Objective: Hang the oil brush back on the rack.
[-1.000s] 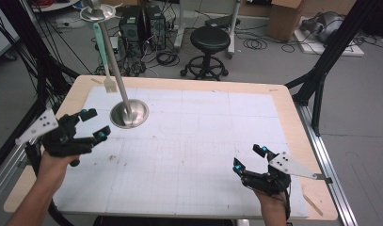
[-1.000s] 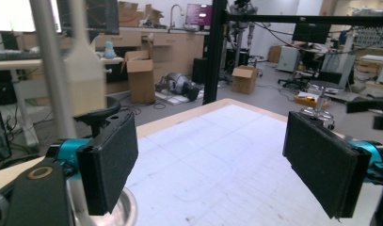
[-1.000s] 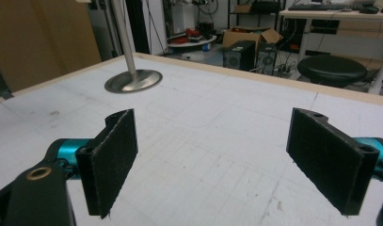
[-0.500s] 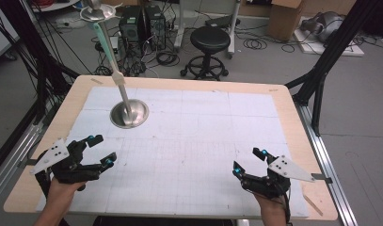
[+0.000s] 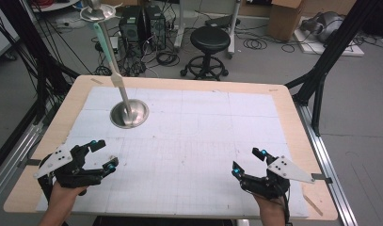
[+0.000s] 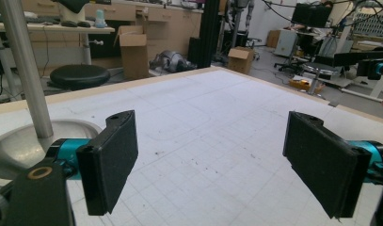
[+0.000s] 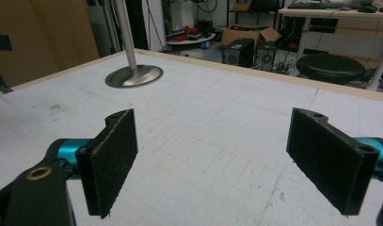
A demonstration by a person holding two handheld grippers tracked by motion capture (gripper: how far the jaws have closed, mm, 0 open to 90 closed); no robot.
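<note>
Cluttered lab floor with cables, a black stool (image 5: 211, 38) and cardboard boxes lies beyond the far edge of my tabletop (image 5: 292, 117), a pale wooden board covered by a white gridded mat (image 5: 203, 141) that is scuffed and dotted with small dark specks. On that mat, toward the far left corner, stands the metal stand (image 5: 128, 113): a round, shallow, brushed-steel base, smooth and shiny, with a slim pole rising from its middle, so its long axis runs upward and, in the high view, leans toward the far edge. I hold my left hand-held gripper (image 5: 100, 155) near the near left corner, jaws spread wide with nothing between them; the stand lies ahead of it toward the far edge and a little to the right, and in the left gripper view the base and pole sit at the left of the picture, just past the left jaw. My right hand-held gripper (image 5: 249, 160) rests near the near right corner, also released and empty, with the stand well apart from it, diagonally across the mat toward the far left. I judge the left hand the nearer one, so a reach for the stand would go forward from there. Both pairs of jaws carry flat black pads with a rough, foam-like face on teal fittings; the pole looks hard and slick, so I expect a firm squeeze would be needed.
</note>
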